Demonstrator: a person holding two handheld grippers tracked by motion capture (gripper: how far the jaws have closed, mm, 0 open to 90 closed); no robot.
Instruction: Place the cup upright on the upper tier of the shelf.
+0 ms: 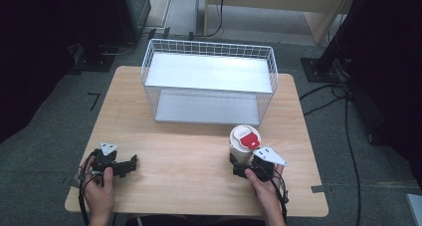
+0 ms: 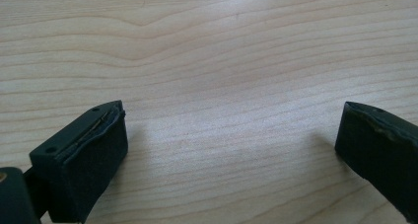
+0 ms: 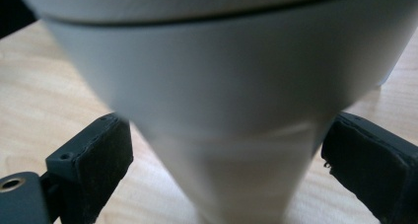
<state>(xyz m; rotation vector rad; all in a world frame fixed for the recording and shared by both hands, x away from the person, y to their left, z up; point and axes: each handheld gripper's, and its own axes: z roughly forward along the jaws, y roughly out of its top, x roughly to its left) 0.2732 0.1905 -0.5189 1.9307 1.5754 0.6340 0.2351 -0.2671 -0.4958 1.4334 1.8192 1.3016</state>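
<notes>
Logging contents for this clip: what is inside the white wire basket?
The wire basket holds two flat pale shelves, an upper and a lower, both bare where they show. The back of the lower shelf is covered by the upper one.

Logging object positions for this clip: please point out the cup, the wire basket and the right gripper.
cup [image 1: 245, 138]: high view, on its red and white lid.
wire basket [image 1: 209, 46]: high view, on its far top rim.
right gripper [image 1: 240, 169]: high view, between its jaws.
</notes>
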